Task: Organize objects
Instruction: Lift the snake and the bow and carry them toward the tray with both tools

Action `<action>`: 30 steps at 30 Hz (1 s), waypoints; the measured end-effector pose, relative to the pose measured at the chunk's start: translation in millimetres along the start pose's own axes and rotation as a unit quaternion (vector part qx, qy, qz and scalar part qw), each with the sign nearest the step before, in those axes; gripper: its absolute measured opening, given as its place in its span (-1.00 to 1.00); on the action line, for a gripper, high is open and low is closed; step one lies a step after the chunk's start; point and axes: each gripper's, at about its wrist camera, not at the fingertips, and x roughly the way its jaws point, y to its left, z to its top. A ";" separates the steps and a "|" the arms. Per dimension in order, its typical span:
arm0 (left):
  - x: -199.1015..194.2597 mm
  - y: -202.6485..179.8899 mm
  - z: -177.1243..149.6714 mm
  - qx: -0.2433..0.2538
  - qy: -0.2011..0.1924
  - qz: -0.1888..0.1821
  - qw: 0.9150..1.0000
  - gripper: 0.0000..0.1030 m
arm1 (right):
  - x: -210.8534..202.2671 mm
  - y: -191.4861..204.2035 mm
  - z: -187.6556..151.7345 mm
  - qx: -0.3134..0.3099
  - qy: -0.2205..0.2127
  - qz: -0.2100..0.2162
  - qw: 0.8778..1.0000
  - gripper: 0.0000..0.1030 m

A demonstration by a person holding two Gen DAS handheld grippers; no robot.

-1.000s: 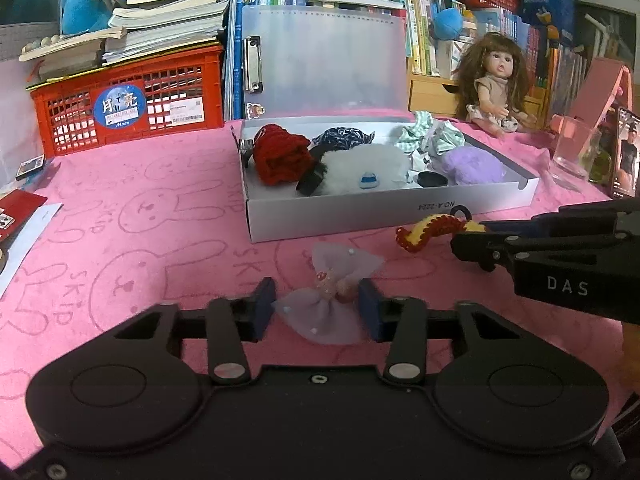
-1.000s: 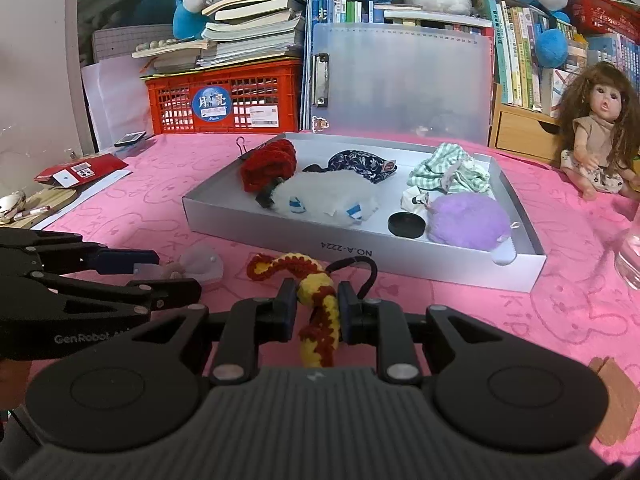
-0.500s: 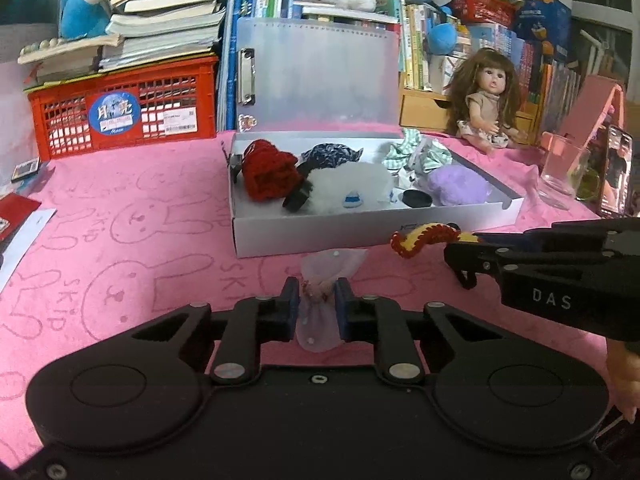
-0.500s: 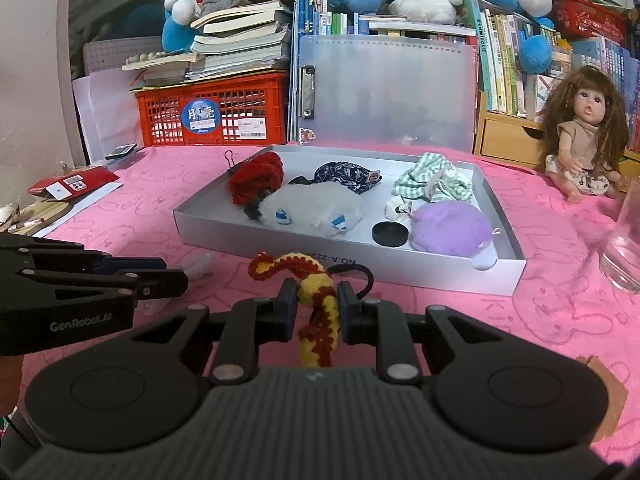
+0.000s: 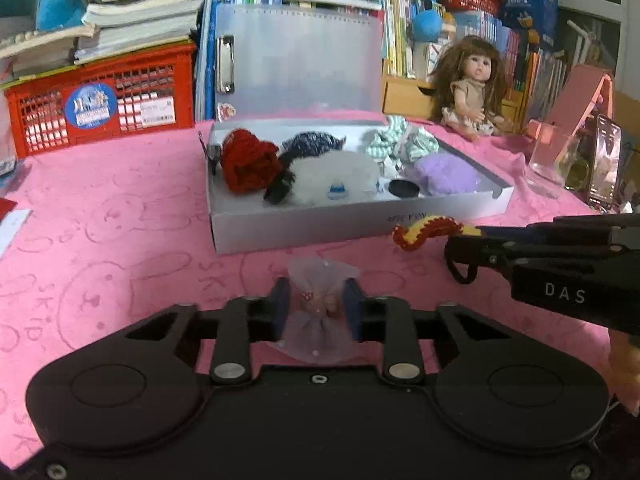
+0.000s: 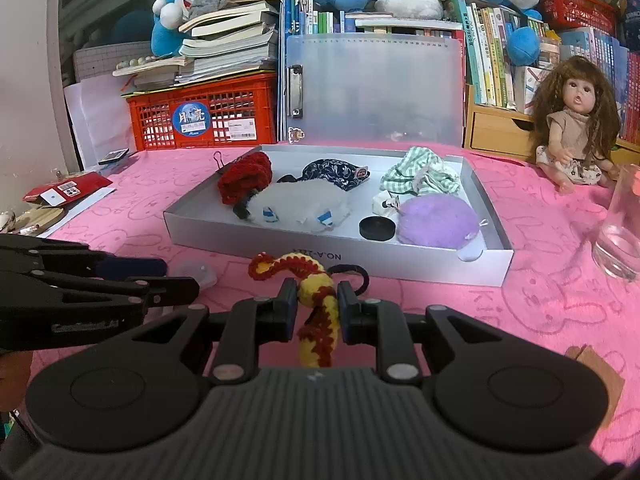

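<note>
While the left gripper (image 5: pixel 316 307) is opening around a gauze bow (image 5: pixel 318 312), the right gripper (image 6: pixel 317 305) clamps a knitted cord (image 6: pixel 316 300); the white box (image 6: pixel 400 258) behind holds a red knit (image 6: pixel 244 178), purple pompom (image 6: pixel 438 220) and striped cloth (image 6: pixel 420 178).

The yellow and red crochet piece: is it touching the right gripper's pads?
Touching. In the right wrist view, the right gripper has both pads pressed against the yellow and red crochet piece, with no gap on either side.

A fuzzy pink cloth covers the desk (image 6: pixel 540 312); the crocheted yarn scrunchie (image 6: pixel 316 296) looks rough, the sheer bow (image 5: pixel 318 308) gauzy, the crate (image 6: pixel 224 116) glossy plastic.
</note>
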 end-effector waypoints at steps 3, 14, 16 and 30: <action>1.0 -2.8 -2.3 0.005 -0.001 0.004 1.000 -0.58 | 0.5 0.2 -1.1 -0.001 0.001 -0.001 1.000 -0.51; -9.5 -11.3 0.9 0.007 -0.021 0.015 1.000 -0.65 | -1.6 -1.3 0.3 0.006 -0.006 -0.002 1.000 -0.51; -10.9 -12.5 1.5 0.006 -0.022 0.015 1.000 -0.65 | -2.3 -1.6 0.3 0.006 -0.006 -0.002 1.000 -0.51; -16.3 -16.7 14.4 -0.001 -0.036 0.020 0.999 -0.65 | -6.3 -6.3 3.7 0.014 -0.014 -0.009 1.000 -0.51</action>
